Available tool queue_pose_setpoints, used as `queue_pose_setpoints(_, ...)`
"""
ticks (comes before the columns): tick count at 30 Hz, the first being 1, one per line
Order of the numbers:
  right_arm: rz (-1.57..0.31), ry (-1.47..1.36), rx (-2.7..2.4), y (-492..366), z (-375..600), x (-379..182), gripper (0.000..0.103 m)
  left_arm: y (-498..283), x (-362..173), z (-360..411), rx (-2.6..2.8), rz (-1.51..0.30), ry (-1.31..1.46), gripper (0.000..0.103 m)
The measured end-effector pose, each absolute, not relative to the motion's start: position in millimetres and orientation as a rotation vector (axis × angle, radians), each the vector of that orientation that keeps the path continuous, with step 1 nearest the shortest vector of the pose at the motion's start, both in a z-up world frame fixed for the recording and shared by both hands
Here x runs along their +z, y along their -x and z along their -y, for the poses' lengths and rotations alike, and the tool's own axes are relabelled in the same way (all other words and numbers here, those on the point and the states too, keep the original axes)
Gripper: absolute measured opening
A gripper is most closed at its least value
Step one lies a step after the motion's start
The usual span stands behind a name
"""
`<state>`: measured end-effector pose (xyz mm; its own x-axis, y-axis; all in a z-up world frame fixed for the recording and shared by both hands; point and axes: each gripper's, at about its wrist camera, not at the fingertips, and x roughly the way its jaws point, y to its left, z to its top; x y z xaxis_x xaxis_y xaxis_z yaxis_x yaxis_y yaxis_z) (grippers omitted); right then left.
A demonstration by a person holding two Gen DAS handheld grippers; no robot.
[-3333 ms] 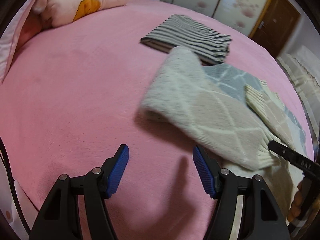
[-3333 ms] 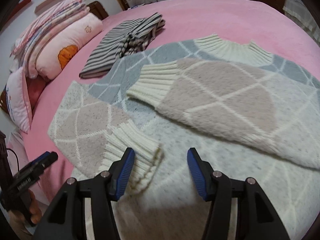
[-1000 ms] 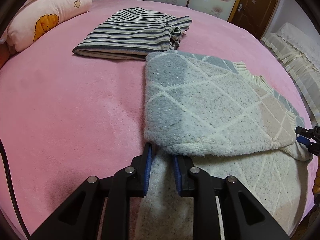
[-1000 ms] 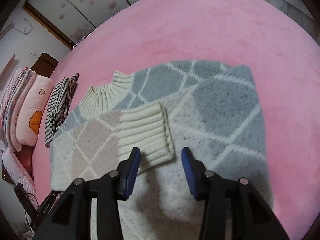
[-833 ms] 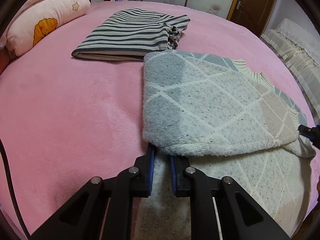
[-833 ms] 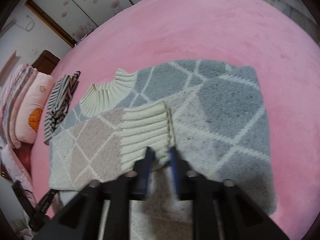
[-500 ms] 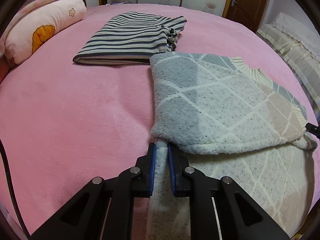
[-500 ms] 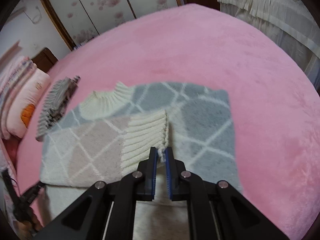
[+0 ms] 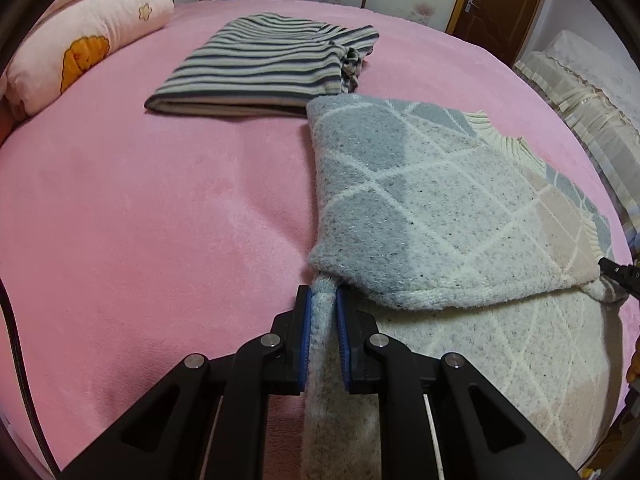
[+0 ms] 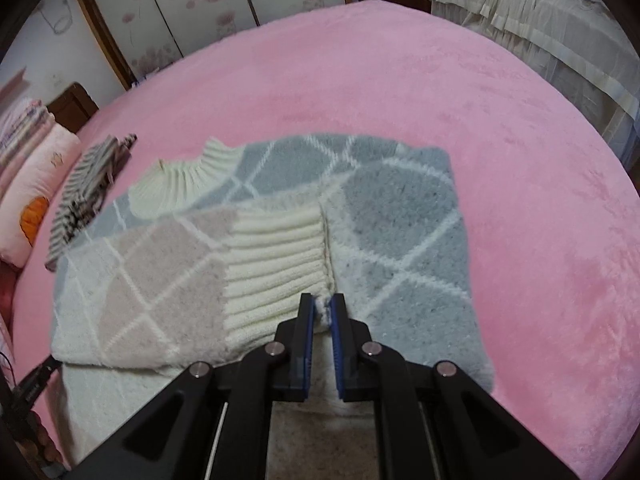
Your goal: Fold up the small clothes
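Nowhere readable writing, sweater (image 9: 432,208) (diamond-patterned), pinched.

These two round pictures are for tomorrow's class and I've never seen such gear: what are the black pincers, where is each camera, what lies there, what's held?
A person holds hand tongs, one per hand; each carries a wide-angle camera looking along its fingers. The left view shows the left tongs shut on the diamond-patterned sweater at its edge. The right view shows the right tongs shut on the same sweater beside a ribbed cuff. Everything lies on a pink blanket, with a folded striped garment and a pillow beyond.
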<state>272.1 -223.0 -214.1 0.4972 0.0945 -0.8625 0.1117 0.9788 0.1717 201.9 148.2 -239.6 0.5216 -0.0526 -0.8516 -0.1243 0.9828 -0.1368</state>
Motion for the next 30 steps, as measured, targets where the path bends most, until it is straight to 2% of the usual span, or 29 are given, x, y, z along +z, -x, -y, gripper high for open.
queue_pose_setpoints(1, -1.055, -0.213, -0.008, -272, 223, -213, 0.009, -202, -240, -148, 0.044, -1.027, 0.189, 0.016)
queue_pose_setpoints(4, -1.063, -0.206, 0.003, -270, 224, -206, 0.016, -200, -235, -151, 0.041, -1.06, 0.179, 0.045)
queue_pose_setpoints(5, -1.057, -0.2, 0.005, -268, 225, -201, 0.018, -199, -232, -152, 0.025, -1.065, 0.178, 0.05)
queue_pose_setpoints(7, -1.034, -0.196, 0.017, -266, 230, -192, 0.034, -196, -220, -157, -0.017, -1.06, 0.184, 0.05)
queue_pose_setpoints(9, -1.008, -0.206, 0.036, -266, 236, -183, 0.039, -196, -205, -164, -0.038, -1.023, 0.185, 0.051)
queue_pose_setpoints(14, -0.991, -0.222, 0.058, -287, 244, -180, 0.039, -229, -200, -179, -0.079, -0.983, 0.246, 0.051)
queue_pose_setpoints(23, -1.08, -0.244, 0.119, -334, 236, -214, 0.039, -313, -253, -185, -0.196, -1.083, 0.47, 0.051)
queue_pose_setpoints(24, -1.079, -0.23, 0.143, -333, 231, -215, 0.038, -317, -257, -187, -0.206, -1.083, 0.5, 0.051)
queue_pose_setpoints(25, -1.076, -0.213, 0.147, -332, 228, -215, 0.027, -319, -261, -187, -0.212, -1.086, 0.515, 0.049)
queue_pose_setpoints(26, -1.077, -0.178, 0.135, -330, 224, -216, 0.023, -321, -262, -187, -0.22, -1.086, 0.525, 0.04)
queue_pose_setpoints(28, -1.057, -0.137, 0.112, -325, 223, -215, 0.007, -323, -262, -187, -0.221, -1.082, 0.533, 0.03)
queue_pose_setpoints(29, -1.046, -0.141, 0.108, -323, 225, -214, 0.006, -322, -260, -186, -0.212, -1.076, 0.522, 0.024)
queue_pose_setpoints(30, -1.025, -0.155, 0.101, -320, 227, -211, 0.005, -321, -255, -181, -0.2, -1.061, 0.49, 0.022)
